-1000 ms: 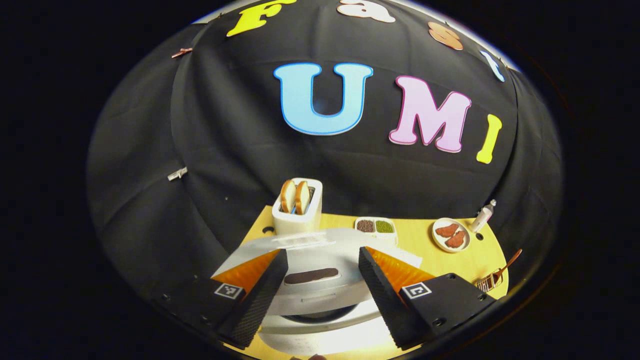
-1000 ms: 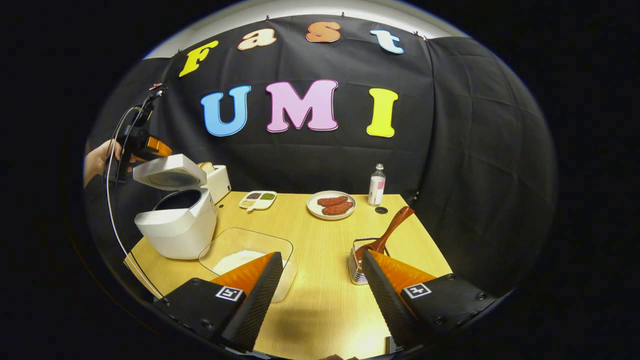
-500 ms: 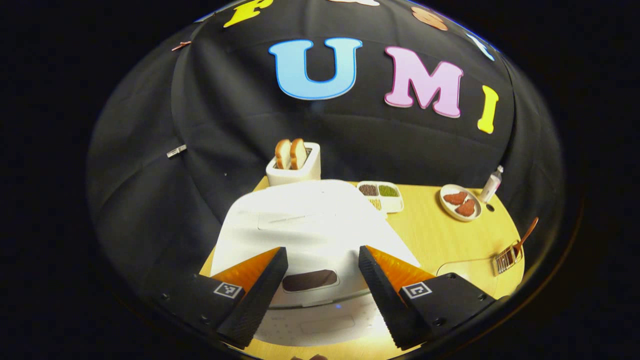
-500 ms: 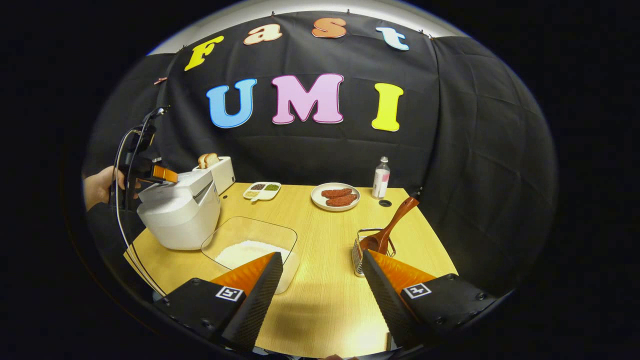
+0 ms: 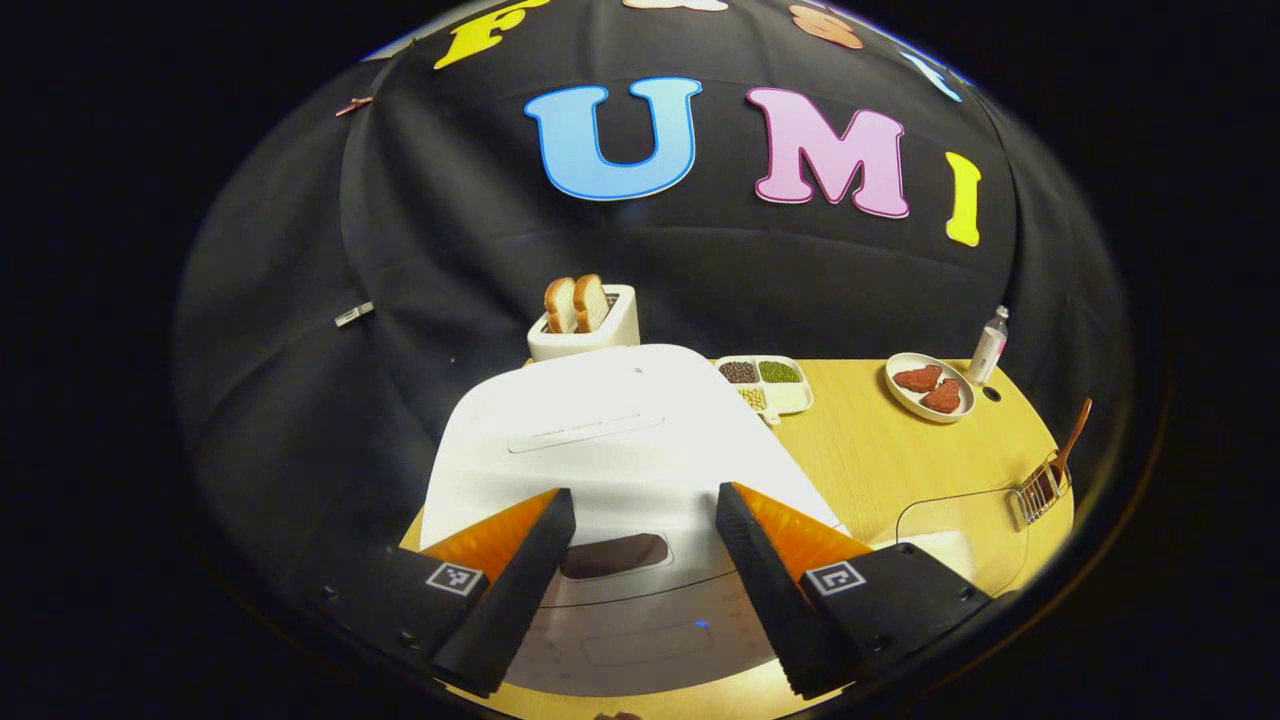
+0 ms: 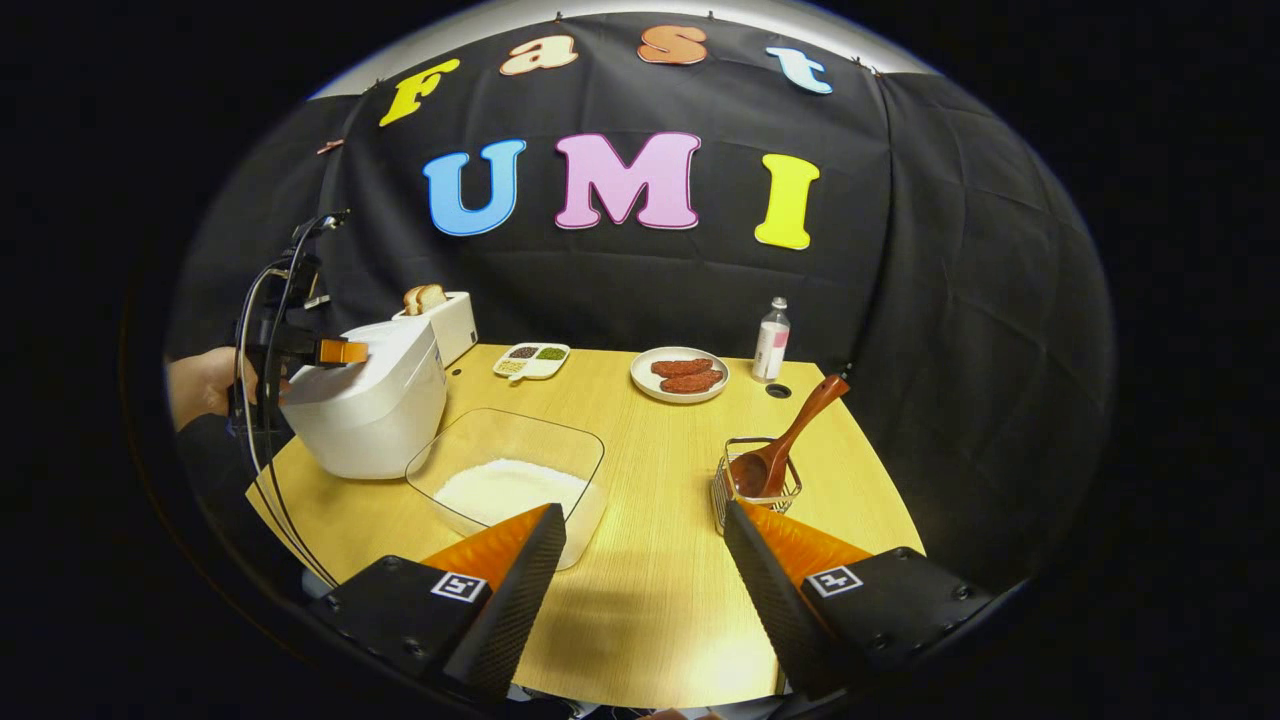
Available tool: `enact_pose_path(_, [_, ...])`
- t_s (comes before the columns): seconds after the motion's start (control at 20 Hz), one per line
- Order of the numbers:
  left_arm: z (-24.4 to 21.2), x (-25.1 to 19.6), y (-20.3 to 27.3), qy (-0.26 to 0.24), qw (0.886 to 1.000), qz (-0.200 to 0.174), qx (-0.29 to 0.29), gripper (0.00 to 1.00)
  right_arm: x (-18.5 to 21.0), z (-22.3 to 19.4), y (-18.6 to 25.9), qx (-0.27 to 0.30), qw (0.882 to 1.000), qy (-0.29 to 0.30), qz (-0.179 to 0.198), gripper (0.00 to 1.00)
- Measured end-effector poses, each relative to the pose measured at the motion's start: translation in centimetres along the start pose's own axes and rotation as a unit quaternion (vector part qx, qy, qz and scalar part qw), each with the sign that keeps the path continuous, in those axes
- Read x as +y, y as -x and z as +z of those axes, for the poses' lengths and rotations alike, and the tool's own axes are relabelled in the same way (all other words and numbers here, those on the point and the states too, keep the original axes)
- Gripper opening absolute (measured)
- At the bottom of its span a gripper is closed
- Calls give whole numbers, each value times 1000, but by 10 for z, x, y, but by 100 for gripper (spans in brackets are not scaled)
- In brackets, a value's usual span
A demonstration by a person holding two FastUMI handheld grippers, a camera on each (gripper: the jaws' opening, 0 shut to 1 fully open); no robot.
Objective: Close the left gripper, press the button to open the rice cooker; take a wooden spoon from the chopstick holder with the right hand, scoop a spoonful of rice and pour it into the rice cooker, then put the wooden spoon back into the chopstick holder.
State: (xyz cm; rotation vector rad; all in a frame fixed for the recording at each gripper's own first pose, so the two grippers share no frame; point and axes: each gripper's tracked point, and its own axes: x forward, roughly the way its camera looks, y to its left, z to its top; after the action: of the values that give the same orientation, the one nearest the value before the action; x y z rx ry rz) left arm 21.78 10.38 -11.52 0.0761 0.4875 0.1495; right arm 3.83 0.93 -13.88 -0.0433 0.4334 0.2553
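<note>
Both my grippers stand with jaws spread, pinching nothing. My left gripper [image 5: 635,540] hangs just over the shut lid of the rice cooker [image 5: 610,440]. My right gripper [image 6: 640,555] hovers above the table [image 6: 650,610], rice dish [image 6: 510,485] ahead-left, wooden spoon [image 6: 790,440] in its chopstick holder [image 6: 755,495] ahead-right.

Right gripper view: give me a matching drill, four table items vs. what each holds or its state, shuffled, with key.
Items:
1. rice cooker
2. clear container
3. wire holder
4. round plate

States:
A. holds the wooden spoon
B. lid down
C. carries red-brown pieces
D. holds white rice

Pairs: 1-B, 2-D, 3-A, 4-C
</note>
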Motion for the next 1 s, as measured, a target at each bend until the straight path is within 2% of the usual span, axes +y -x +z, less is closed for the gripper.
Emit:
enact_pose_path(0.2, [6,2,5,-11,1000,-2,-6,100,4,10,3,-11,1000,-6,-3,100])
enact_pose_path(0.35, [35,5,29,-37,996,15,-75,97,2,24,9,-27,1000,-5,-15,100])
enact_pose_path(0.5, [61,-7,73,-56,988,2,-141,97,1,37,15,-44,999,5,-28,100])
enact_pose_path(0.65, [75,-28,125,-50,981,-26,-183,97,0,62,28,-72,997,8,-42,100])
enact_pose_path(0.8, [70,-47,179,-29,977,-51,-204,97,0,92,49,-115,992,0,-50,100])
enact_pose_path(1.0, [52,-60,250,-6,972,-54,-227,96,-11,116,86,-167,985,-4,-53,99])
